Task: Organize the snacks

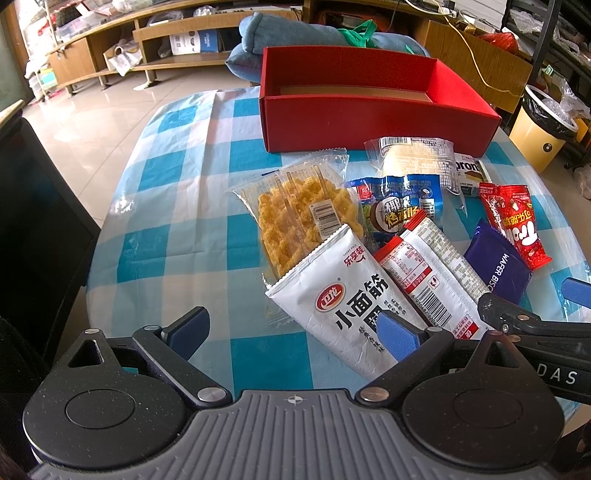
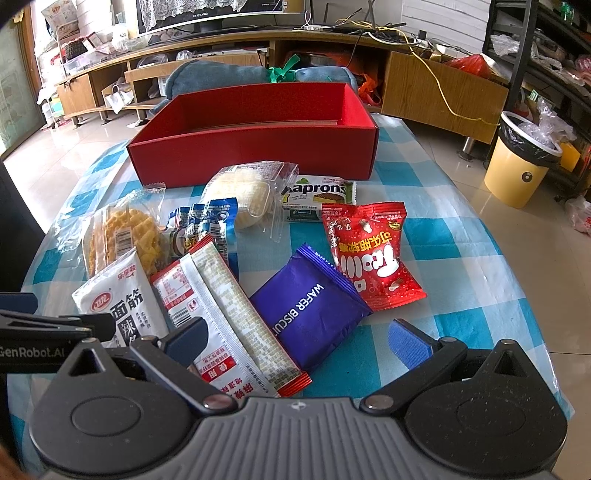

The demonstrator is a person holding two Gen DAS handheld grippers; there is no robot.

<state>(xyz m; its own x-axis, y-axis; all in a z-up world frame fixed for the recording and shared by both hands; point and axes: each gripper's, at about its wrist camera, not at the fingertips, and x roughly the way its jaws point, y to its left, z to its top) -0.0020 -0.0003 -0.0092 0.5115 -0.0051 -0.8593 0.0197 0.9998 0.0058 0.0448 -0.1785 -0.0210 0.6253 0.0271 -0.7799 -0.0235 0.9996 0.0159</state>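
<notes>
An open red box [image 1: 369, 122] [image 2: 255, 147] stands at the far side of the checked table. Snack packets lie in front of it: a yellow waffle cracker bag [image 1: 306, 218] [image 2: 125, 236], a white gluten snack pouch [image 1: 351, 302] [image 2: 118, 299], a red-and-white bar [image 1: 436, 273] [image 2: 236, 314], a purple wafer biscuit pack [image 1: 498, 266] [image 2: 310, 306], a red candy bag [image 1: 517, 225] [image 2: 373, 254], a blue sausage pack [image 1: 399, 206] [image 2: 207, 225], a clear-wrapped cake [image 1: 413, 158] [image 2: 247, 195] and a green wafer pack [image 2: 317, 195]. My left gripper [image 1: 295, 332] is open over the white pouch. My right gripper [image 2: 295, 343] is open over the bar and purple pack.
A blue cushion [image 1: 295, 33] with a green bag lies behind the box. A yellow bin [image 2: 521, 162] stands on the floor to the right. A dark chair [image 1: 37, 221] is at the table's left. Wooden shelving [image 2: 436, 88] lines the back.
</notes>
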